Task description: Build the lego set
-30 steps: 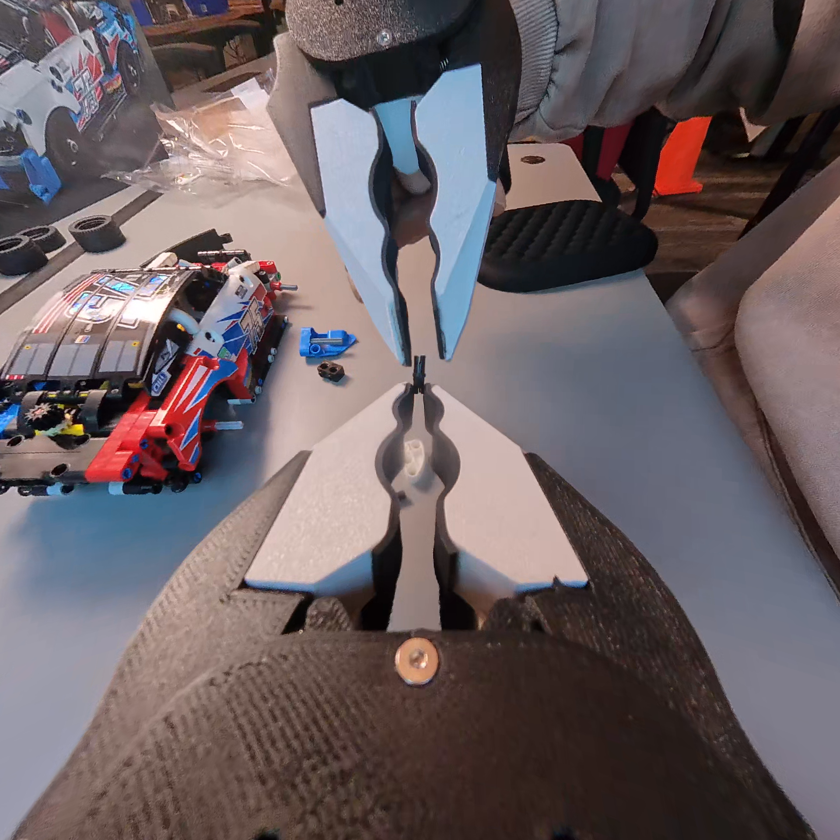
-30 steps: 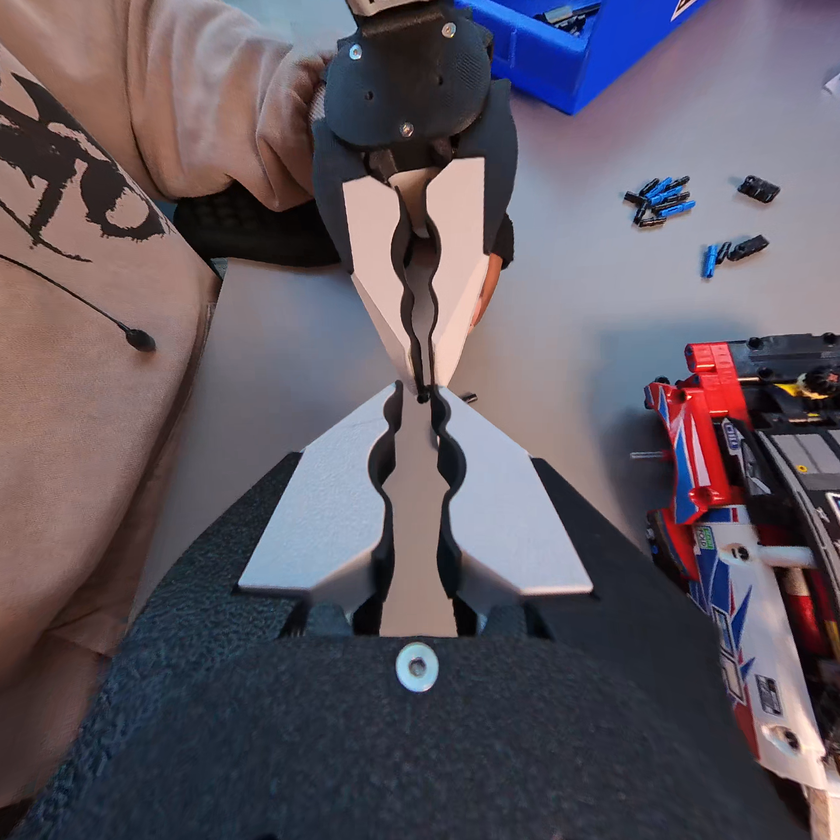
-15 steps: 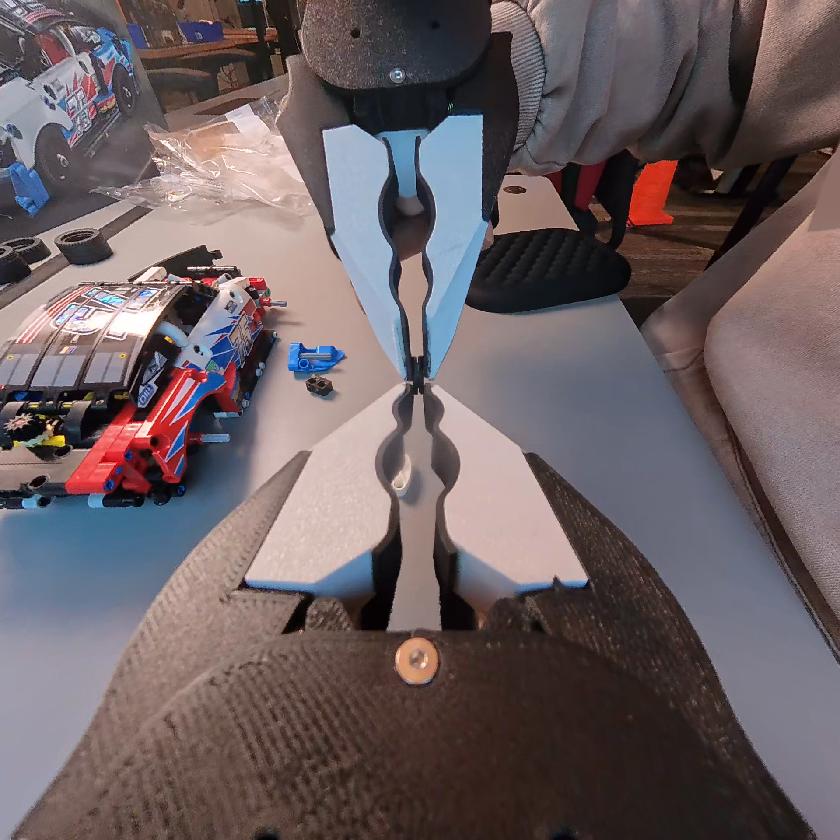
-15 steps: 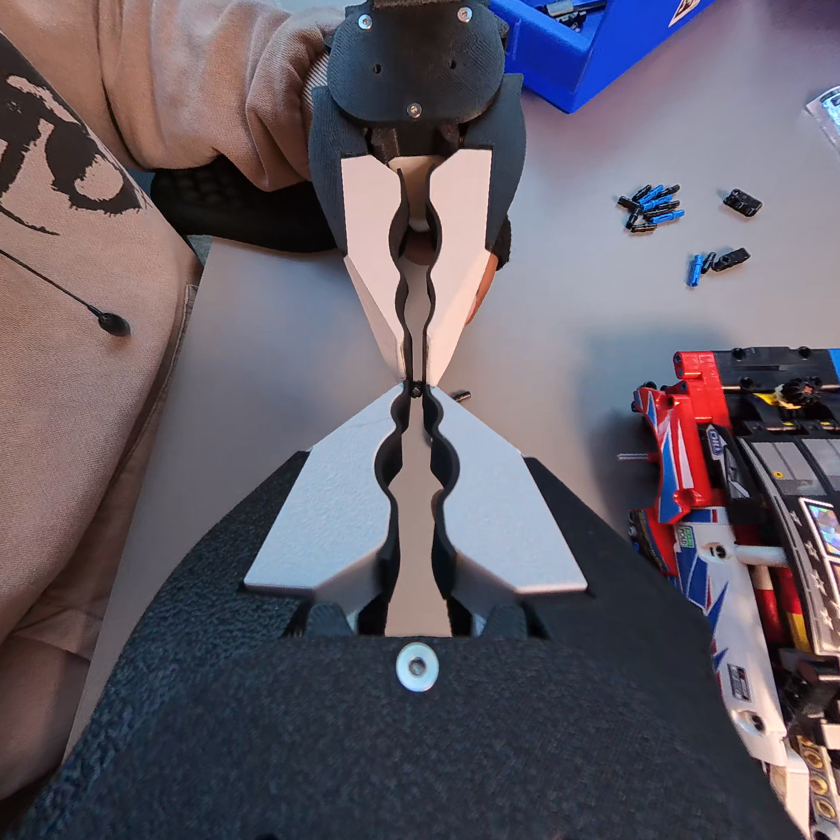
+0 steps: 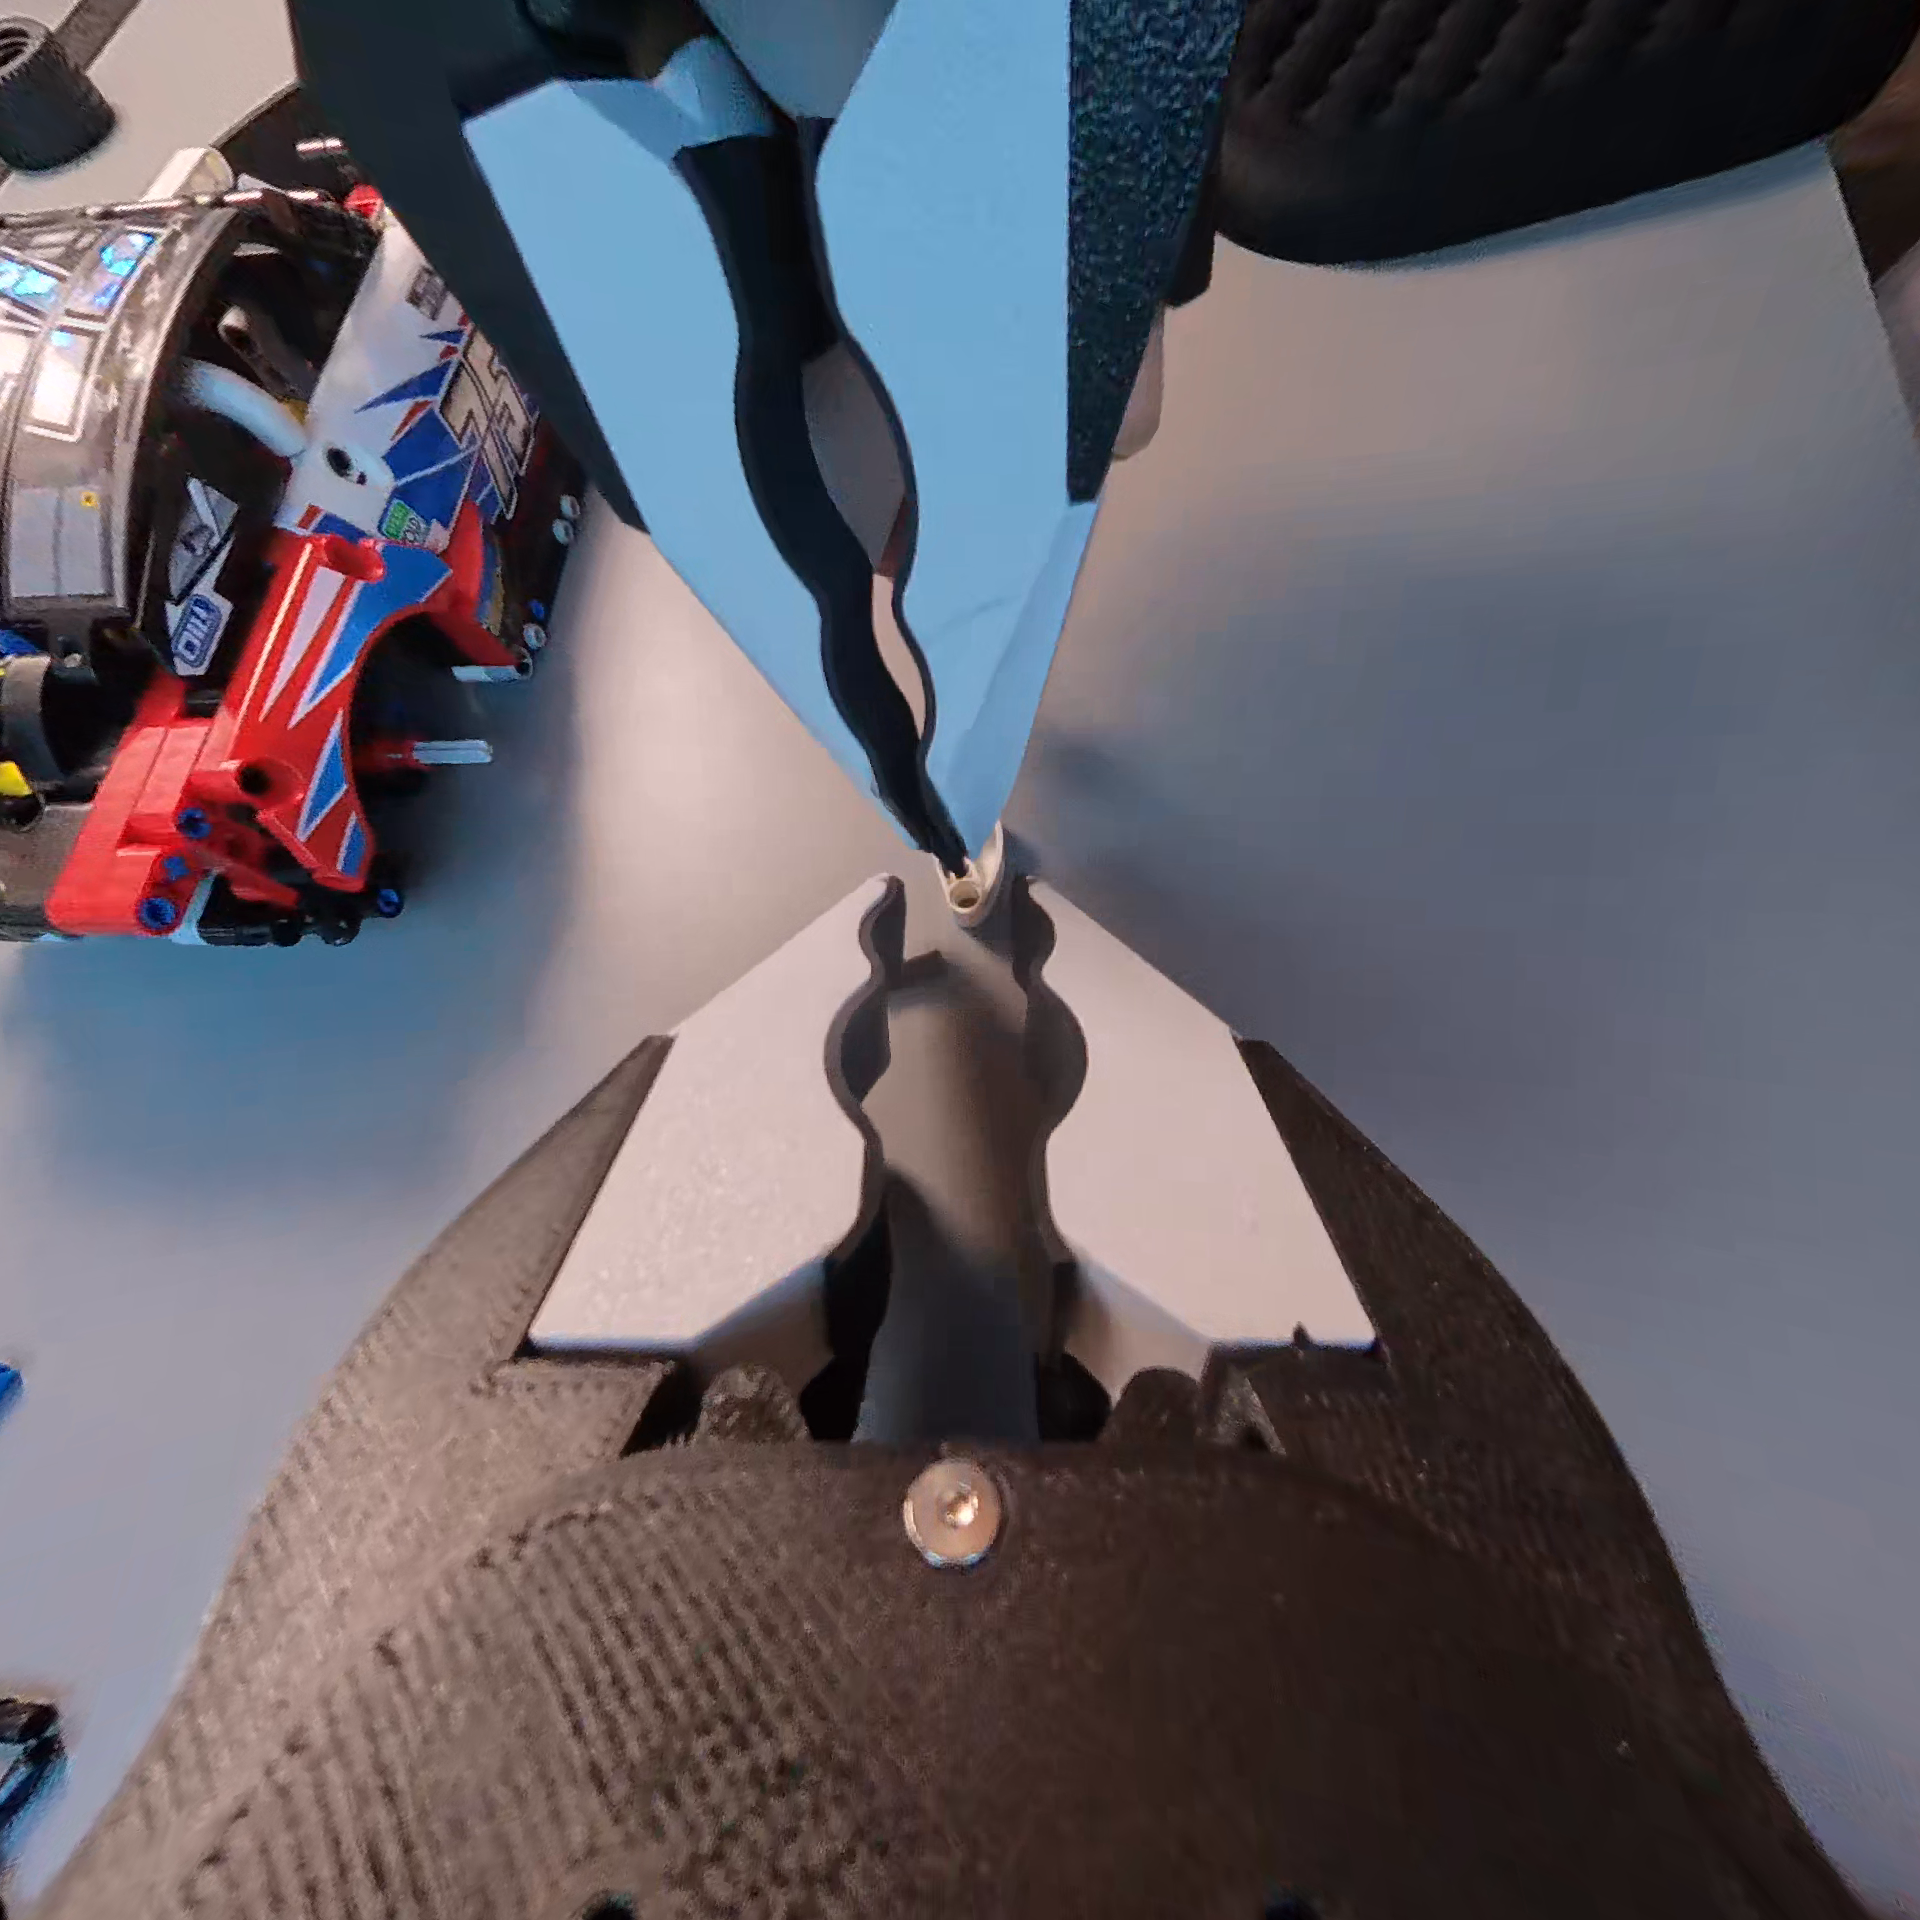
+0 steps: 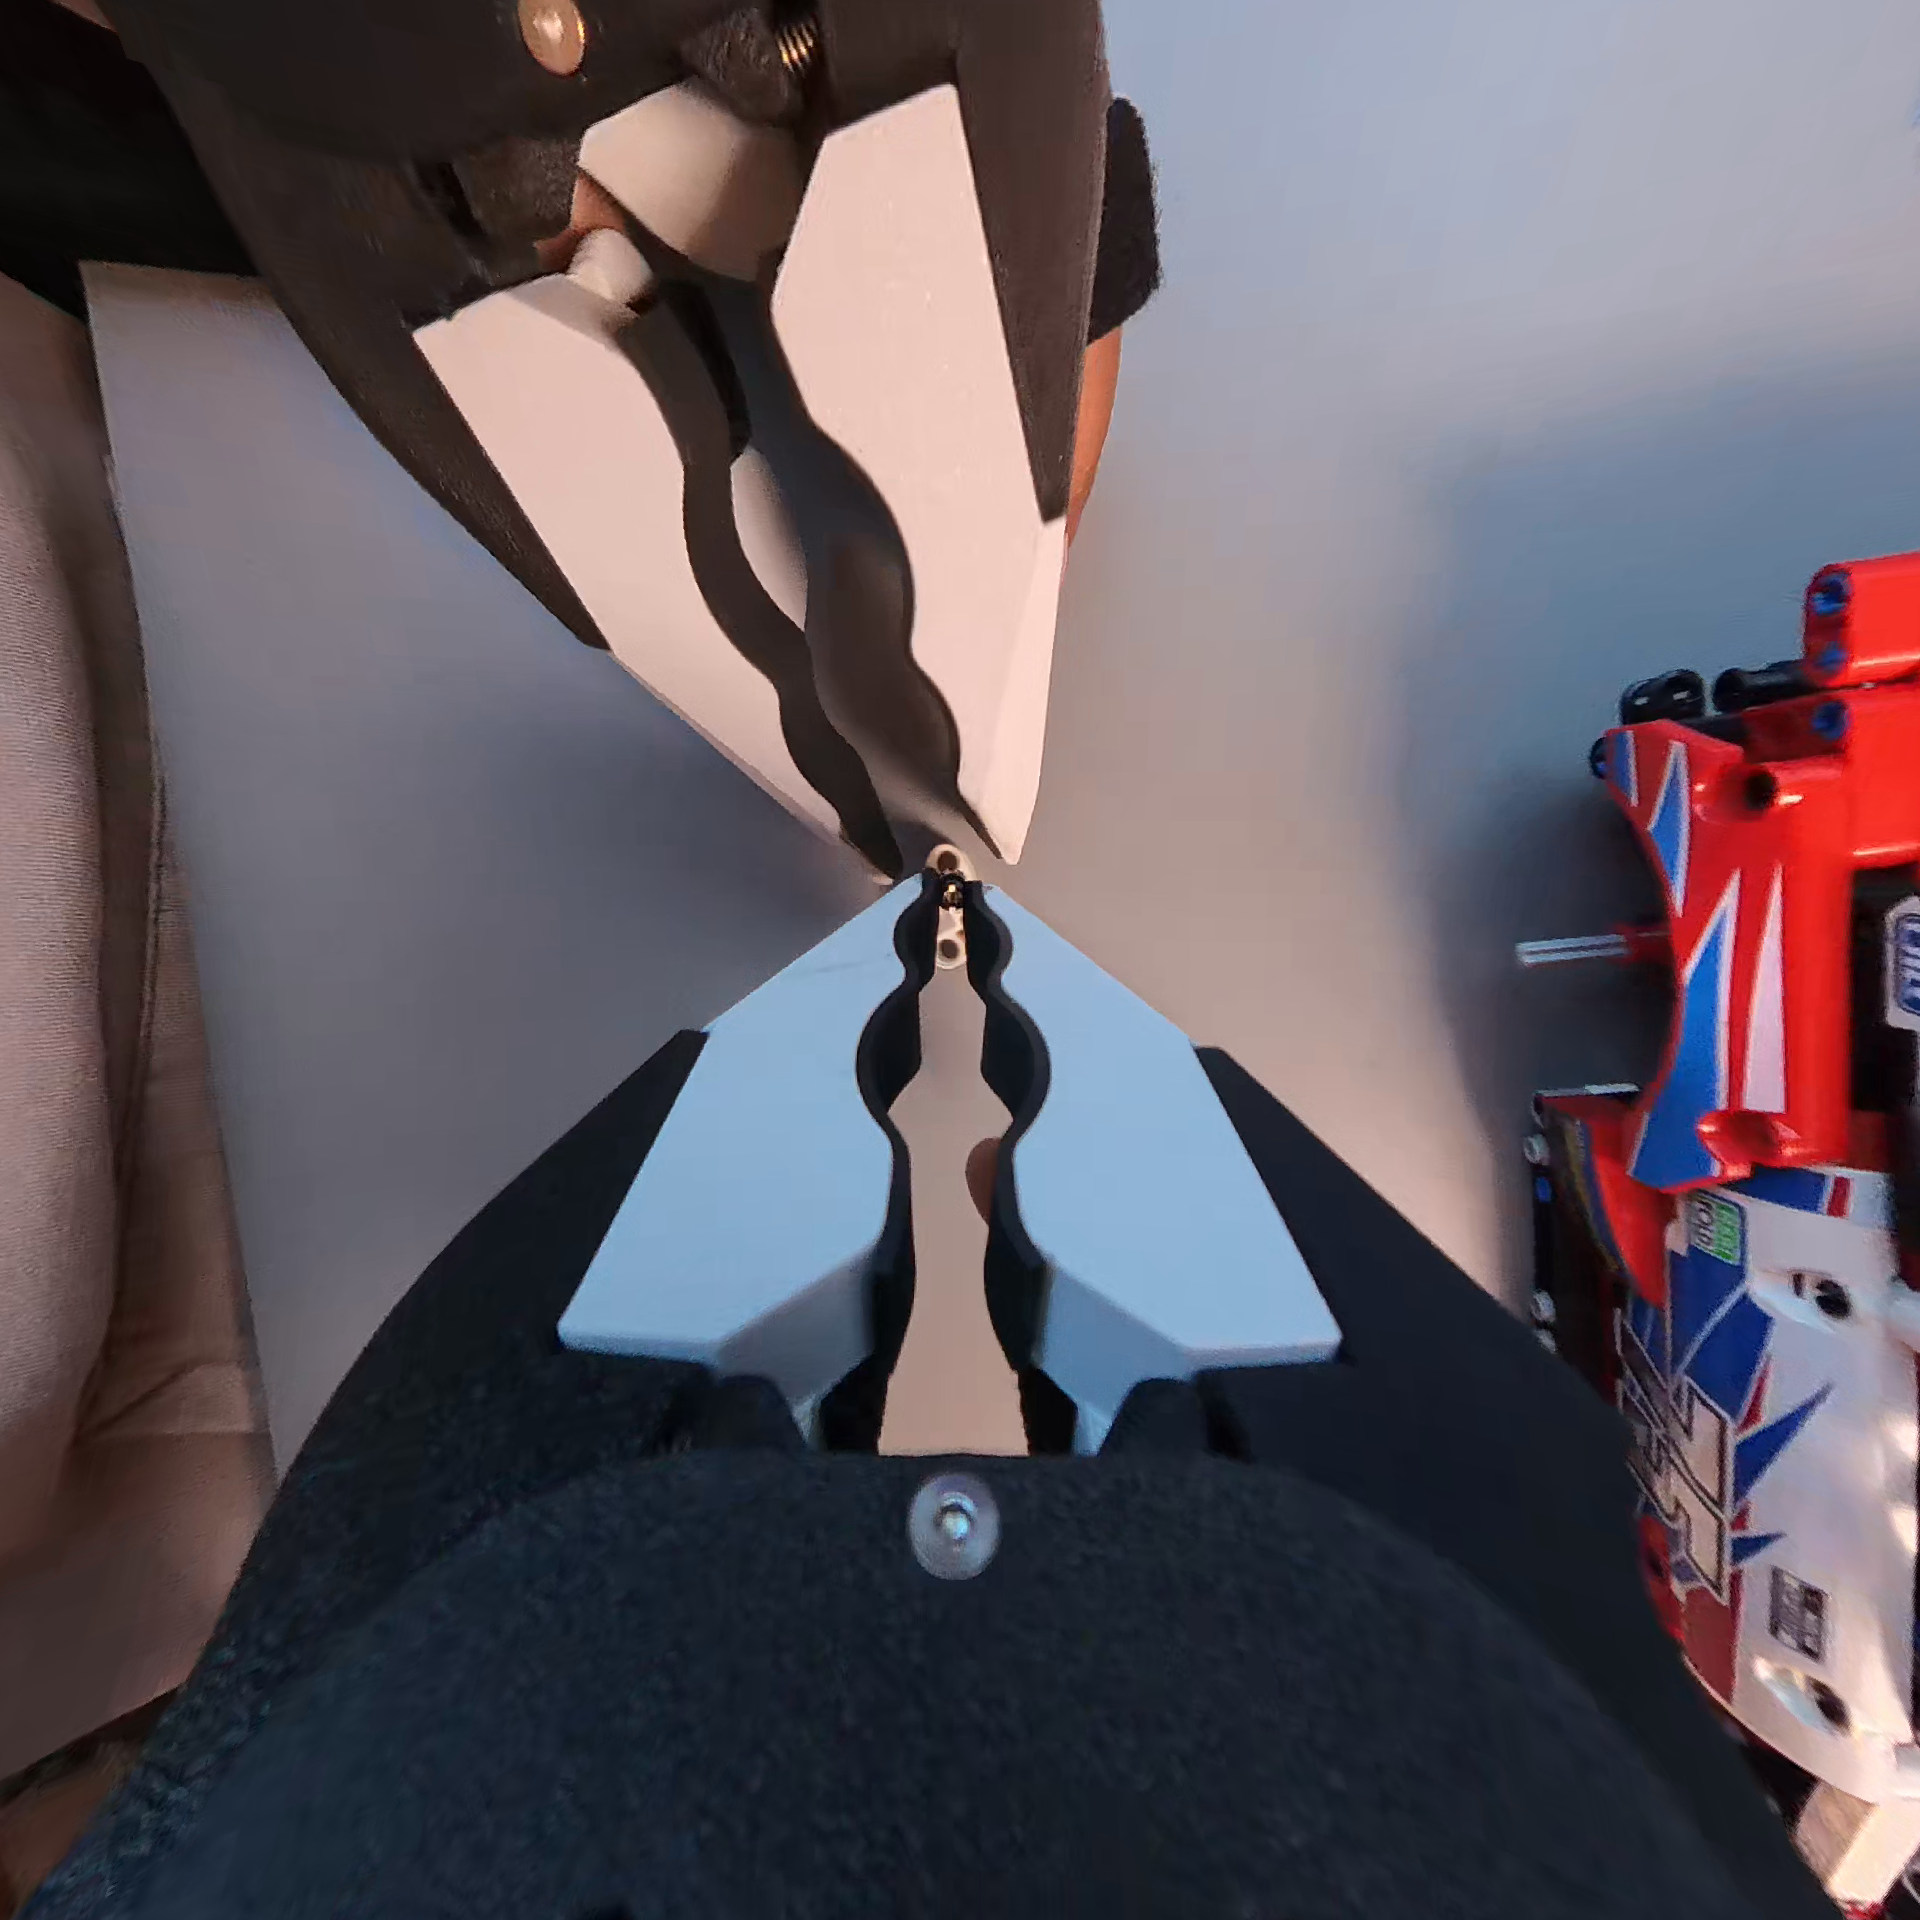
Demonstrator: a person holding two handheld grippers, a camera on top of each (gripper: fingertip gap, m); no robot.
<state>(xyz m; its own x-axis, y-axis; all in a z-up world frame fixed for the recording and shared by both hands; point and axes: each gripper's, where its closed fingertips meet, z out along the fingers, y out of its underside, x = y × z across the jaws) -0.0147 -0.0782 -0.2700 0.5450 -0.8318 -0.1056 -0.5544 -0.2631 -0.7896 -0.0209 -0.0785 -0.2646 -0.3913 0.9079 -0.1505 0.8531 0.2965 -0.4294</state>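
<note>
A small white lego piece with holes (image 5: pixel 971 888) lies on the grey table (image 5: pixel 1455 727). My left gripper (image 5: pixel 961 885) is open, its tips on either side of the piece without gripping it. My right gripper (image 6: pixel 951 883) is shut on a short black pin (image 6: pixel 951 896) and holds it tip-down right at the white piece (image 6: pixel 948 951), which shows through the gap between its fingers. The two grippers meet tip to tip, close above the table. The right gripper (image 5: pixel 948 844) comes in from the top of the left wrist view. The left gripper (image 6: pixel 940 852) does the same in the right wrist view.
The partly built red, white and blue lego car (image 5: pixel 260 582) stands to the left of the left gripper, and shows at the right edge of the right wrist view (image 6: pixel 1766 1039). A black tyre (image 5: pixel 42 104) lies behind it. A person's sleeve (image 6: pixel 62 935) is at the left. My two grippers' fingertips are within a few centimetres of each other.
The black pin passed from my left gripper to my right. The right gripper shut on it, the left opened. Both grippers dropped close to the table over the white piece.
</note>
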